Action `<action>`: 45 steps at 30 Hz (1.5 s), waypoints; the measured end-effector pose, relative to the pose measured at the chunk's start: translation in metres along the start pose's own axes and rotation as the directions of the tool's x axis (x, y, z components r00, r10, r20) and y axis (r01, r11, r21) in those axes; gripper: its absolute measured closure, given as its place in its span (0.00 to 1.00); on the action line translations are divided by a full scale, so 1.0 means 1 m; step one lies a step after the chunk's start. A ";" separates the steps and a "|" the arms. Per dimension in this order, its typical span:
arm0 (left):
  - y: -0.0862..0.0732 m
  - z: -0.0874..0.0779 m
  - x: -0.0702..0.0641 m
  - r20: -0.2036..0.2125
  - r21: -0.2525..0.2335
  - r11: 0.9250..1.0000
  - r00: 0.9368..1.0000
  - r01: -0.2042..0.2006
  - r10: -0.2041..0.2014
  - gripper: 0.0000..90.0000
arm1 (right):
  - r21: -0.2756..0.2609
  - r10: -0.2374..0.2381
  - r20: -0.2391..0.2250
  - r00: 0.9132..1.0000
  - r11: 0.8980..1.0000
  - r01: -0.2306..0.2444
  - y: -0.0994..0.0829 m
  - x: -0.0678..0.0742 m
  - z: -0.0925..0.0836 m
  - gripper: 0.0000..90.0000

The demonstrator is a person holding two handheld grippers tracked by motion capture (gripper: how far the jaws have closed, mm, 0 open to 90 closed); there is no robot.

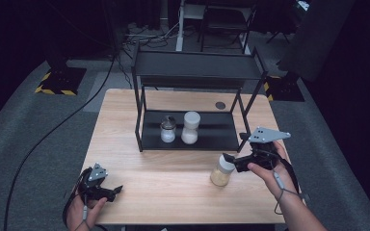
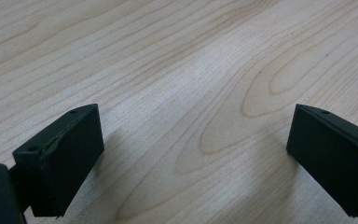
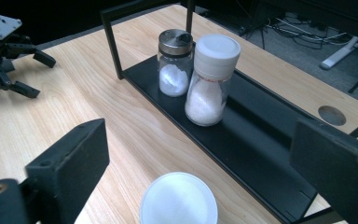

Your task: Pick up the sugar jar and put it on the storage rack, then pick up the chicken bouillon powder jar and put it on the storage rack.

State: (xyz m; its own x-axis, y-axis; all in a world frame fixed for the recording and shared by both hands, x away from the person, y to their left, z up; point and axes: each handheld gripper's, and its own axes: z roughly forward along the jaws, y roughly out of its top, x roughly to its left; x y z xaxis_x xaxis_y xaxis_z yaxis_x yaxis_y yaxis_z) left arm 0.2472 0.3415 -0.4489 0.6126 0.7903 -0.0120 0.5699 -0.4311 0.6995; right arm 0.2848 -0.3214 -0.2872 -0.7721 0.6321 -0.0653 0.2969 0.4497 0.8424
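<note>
A jar with a white lid and yellowish contents stands on the wooden table in front of a black two-tier rack. In the right gripper view its white lid lies low between the jaws, and neither pad touches it. My right gripper is open wide just right of the jar. On the rack's lower tray stand a small metal-capped shaker and a taller white-lidded jar, both holding white powder. My left gripper rests open near the front left edge, nothing between its jaws.
The rack's upper shelf overhangs the lower tray, with thin posts at its corners. A round cable hole sits in the tabletop behind the rack. Cables and a chair base lie on the floor beyond.
</note>
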 end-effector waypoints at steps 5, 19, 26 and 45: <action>0.000 0.000 0.000 0.000 0.000 1.000 1.000 0.000 0.000 0.04 | -0.007 0.002 -0.003 1.000 1.000 -0.002 -0.010 -0.001 0.003 0.05; 0.000 0.000 0.000 0.000 0.000 1.000 1.000 -0.001 0.001 0.04 | 0.004 0.026 -0.028 0.999 1.000 -0.026 -0.043 -0.004 0.019 0.04; 0.000 0.000 0.000 0.000 0.000 1.000 1.000 -0.001 0.001 0.04 | 0.003 0.038 -0.033 0.999 0.999 -0.037 -0.055 -0.004 0.024 0.04; 0.000 0.000 0.000 -0.001 0.001 1.000 1.000 0.000 0.000 0.04 | 0.038 0.061 -0.045 0.997 0.998 -0.059 -0.075 -0.003 0.044 0.05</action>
State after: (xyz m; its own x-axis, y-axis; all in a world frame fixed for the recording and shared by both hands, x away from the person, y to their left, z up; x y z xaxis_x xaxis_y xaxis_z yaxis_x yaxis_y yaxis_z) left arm 0.2471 0.3414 -0.4488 0.6123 0.7905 -0.0114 0.5701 -0.4315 0.6991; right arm 0.2900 -0.3290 -0.3735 -0.7770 0.6295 0.0099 0.3630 0.4352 0.8239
